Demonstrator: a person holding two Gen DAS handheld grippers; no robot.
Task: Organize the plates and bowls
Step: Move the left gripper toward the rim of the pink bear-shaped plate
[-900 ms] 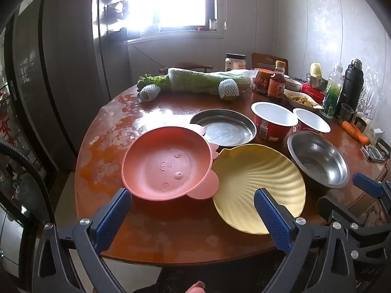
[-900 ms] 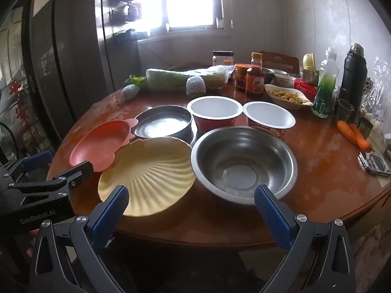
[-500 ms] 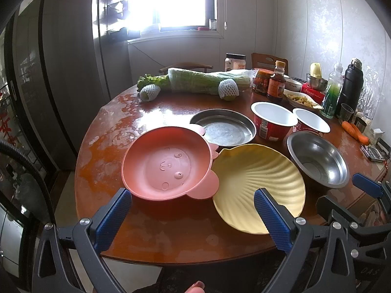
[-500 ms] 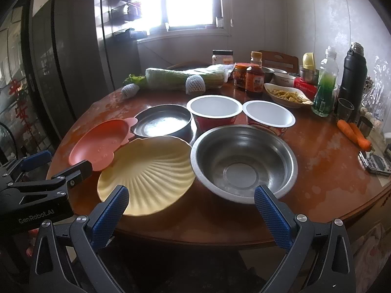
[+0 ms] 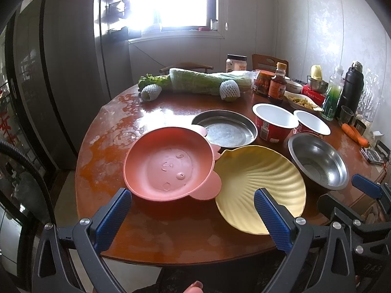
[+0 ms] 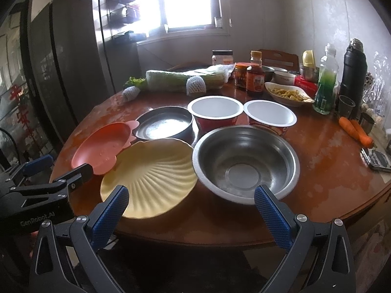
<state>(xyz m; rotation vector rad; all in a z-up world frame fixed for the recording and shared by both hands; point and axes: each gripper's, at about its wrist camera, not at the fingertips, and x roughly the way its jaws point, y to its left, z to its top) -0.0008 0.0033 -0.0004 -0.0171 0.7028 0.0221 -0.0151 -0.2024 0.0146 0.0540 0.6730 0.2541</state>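
Observation:
A pink bear-face plate lies on the round wooden table, overlapping a yellow shell plate beside it. Behind them sit a flat steel pan, two red paper bowls, and a steel bowl. My left gripper is open and empty at the table's near edge, before the pink plate. My right gripper is open and empty, between the yellow plate and the steel bowl. The pink plate and the left gripper show at left in the right wrist view.
Wrapped cabbage lies at the table's far side. Sauce jars, a dish of food, a green bottle, a black flask and carrots crowd the right. A tall dark cabinet stands at left.
Both grippers have edged slightly forward toward the dishes. Nothing on the table has moved.

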